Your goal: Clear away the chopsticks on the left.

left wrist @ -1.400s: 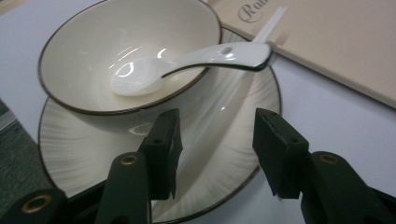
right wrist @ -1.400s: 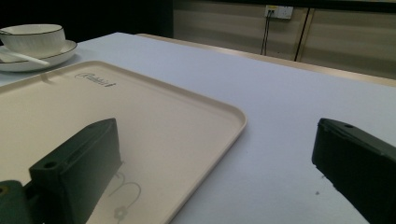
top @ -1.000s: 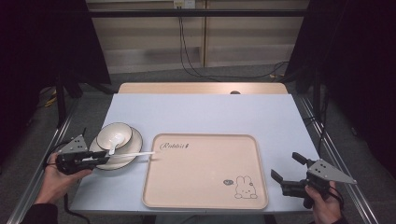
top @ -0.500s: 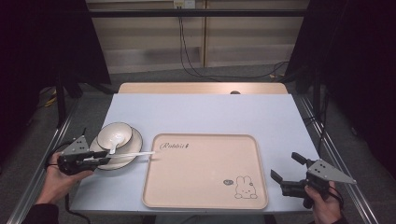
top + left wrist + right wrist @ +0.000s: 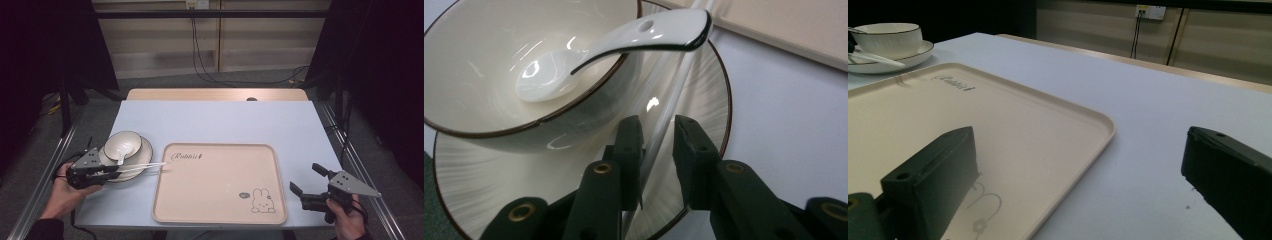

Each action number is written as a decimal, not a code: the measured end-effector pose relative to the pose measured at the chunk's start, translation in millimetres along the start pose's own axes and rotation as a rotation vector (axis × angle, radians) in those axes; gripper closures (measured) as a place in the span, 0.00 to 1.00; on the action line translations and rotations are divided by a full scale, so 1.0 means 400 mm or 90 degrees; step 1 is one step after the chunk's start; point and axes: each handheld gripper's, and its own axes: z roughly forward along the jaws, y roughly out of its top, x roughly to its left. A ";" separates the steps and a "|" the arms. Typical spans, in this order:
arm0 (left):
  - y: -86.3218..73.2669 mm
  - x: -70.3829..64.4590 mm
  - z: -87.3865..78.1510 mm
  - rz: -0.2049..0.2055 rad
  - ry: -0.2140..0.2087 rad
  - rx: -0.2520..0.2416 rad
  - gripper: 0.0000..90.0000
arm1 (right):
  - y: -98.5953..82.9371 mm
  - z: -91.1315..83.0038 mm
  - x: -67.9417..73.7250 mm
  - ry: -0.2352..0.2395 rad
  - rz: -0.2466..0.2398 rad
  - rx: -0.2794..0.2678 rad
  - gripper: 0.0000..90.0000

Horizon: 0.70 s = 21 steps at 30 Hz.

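From above, the left gripper (image 5: 107, 172) sits at the table's left edge, its jaws narrowed around the near ends of the pair of slim white chopsticks (image 5: 142, 169). The chopsticks lie across the brown-rimmed cream ceramic plate (image 5: 142, 156), their tips reaching onto the rim of the beige plastic rabbit-print tray (image 5: 220, 185); I judge them gripped low for lifting clear. The brown-rimmed cream ceramic bowl (image 5: 122, 144) stands on that plate and holds the glossy white ceramic soup spoon (image 5: 122, 152). The tray carries nothing. The right gripper (image 5: 305, 186) waits by the tray's near right corner, jaws spread wide, holding nothing.

Along the left gripper's jaws, the chopsticks (image 5: 659, 135) run between the two black pads, which sit close on either side. The spoon (image 5: 614, 50) rests its scoop in the bowl (image 5: 484, 60), handle jutting over the rim above the plate (image 5: 704, 100).

From the right gripper, the jaws stand far apart over the tray (image 5: 1048, 125); the bowl (image 5: 885, 37) and plate (image 5: 898, 60) are well away.
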 end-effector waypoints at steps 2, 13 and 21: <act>0.005 -0.001 0.006 0.004 -0.006 0.007 0.81 | 0.000 0.000 0.000 0.005 -0.001 -0.001 0.01; 0.017 -0.006 0.033 0.025 -0.045 0.027 0.85 | 0.000 0.002 -0.001 0.005 -0.001 0.001 0.01; 0.016 -0.005 0.037 0.007 -0.045 0.026 0.85 | -0.001 0.001 -0.002 0.004 -0.003 0.006 0.01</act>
